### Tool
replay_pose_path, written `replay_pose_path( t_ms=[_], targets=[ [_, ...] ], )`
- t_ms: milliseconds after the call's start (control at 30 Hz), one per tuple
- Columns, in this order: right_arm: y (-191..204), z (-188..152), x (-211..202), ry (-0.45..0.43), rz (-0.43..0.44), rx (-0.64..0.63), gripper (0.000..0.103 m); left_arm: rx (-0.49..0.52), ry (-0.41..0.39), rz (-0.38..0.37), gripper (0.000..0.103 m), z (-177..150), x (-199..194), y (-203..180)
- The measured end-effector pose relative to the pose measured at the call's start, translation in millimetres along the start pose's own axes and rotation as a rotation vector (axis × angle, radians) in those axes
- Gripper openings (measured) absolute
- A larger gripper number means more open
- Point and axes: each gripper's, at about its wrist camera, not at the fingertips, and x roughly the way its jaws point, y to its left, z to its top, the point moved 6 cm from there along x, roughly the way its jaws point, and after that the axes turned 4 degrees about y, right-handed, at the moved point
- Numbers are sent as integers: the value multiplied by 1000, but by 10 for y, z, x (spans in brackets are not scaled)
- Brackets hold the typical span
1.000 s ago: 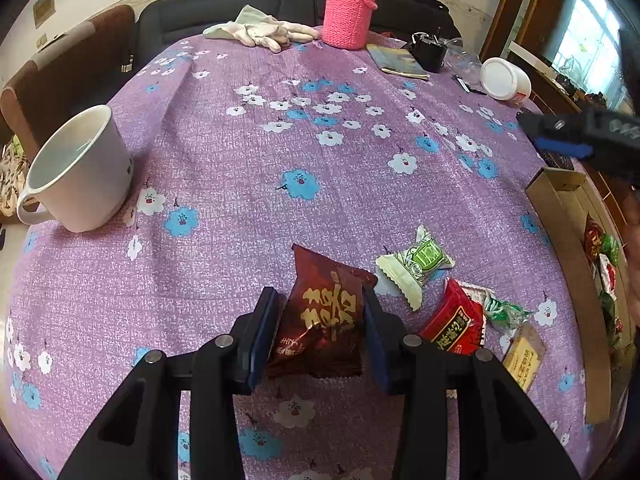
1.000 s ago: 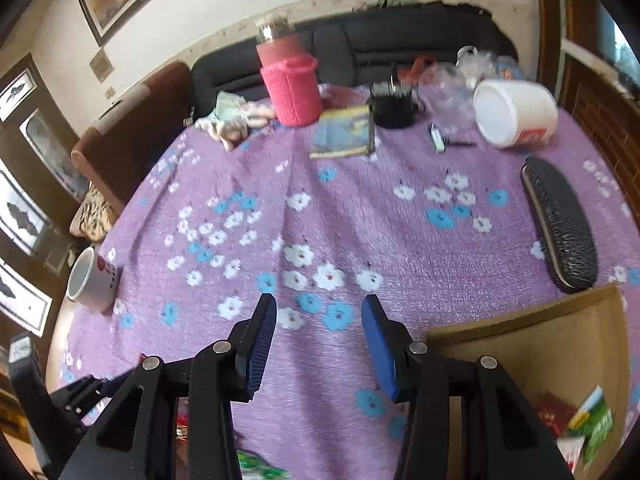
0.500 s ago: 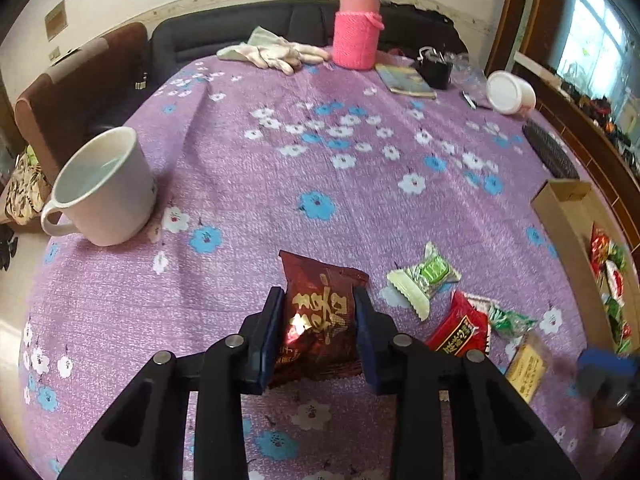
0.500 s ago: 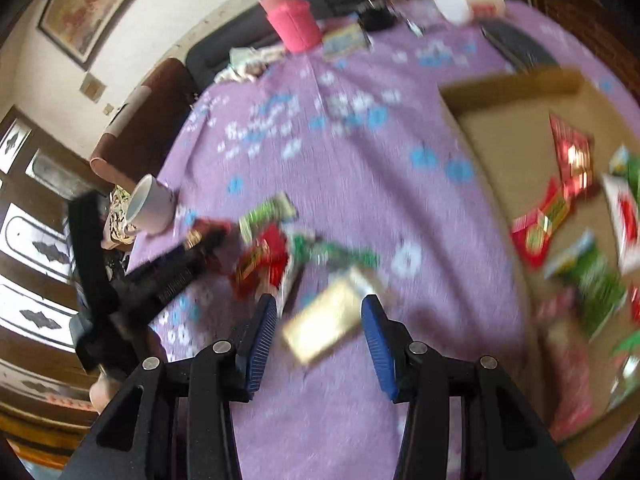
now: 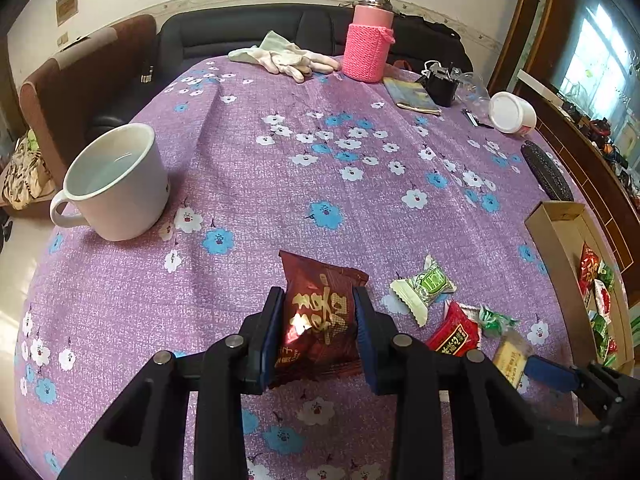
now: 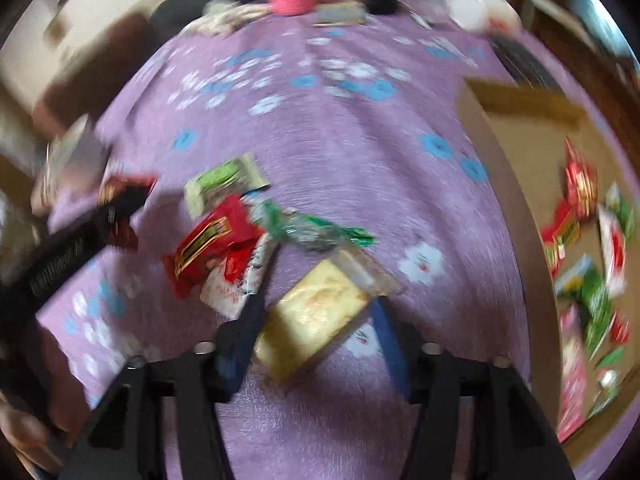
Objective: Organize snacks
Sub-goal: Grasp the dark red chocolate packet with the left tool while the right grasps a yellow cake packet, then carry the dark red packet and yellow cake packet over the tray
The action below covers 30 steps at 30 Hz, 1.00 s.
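- On the purple cloth, I am mid-pickup with both hands: loose snacks lie near my edge, and the box that already has several packets in it sits at the right.
- My left gripper is clamped on the brown packet, pads pressing both its sides; the packet looks to be resting on the cloth.
- My right gripper has just been opening; its jaws straddle the yellow packet without pressing it, as far as the blur lets me judge.
- Next, I judge, the right must close squarely on that flat packet, and the left must lift and carry across to the box.
- The left view alone shows the mug, the green sweet and the red packet sharply.
- The right view alone, though smeared, shows the box floor and how the yellow packet sits between my jaws.
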Motion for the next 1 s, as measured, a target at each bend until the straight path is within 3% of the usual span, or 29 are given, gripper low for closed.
replay_pose_path(
  t_ms=[67,133,200,433,667,733,900,1000],
  targets=[
    [4,-16,27,-3,-26,-30,65,0,0,-3,33,0,-5,0],
    [-46,-38,14,-28,-22,-54,48,-1,-1,-7,33,-1,-15,-2],
    [-141,-64,-14,-38,-16,-76,41,-2,0,-12,33,0,-19,-14],
    [-300,-149,-54,-46,43,-93,44,12,-13,-35,33,-3,-55,-90],
    [-251,-290,-104,-183,1,-108,36,-2,-52,-92,33,16,-156,-141],
    [-253,-274,-151,-209,78,-97,36,10,-77,-98,33,27,-202,-183],
    [-349,-187,-450,-353,113,-59,36,25,-92,-180,33,14,-281,-325],
    [-413,-175,-529,-383,171,-15,36,47,-96,-213,33,-10,-299,-431]
  ],
)
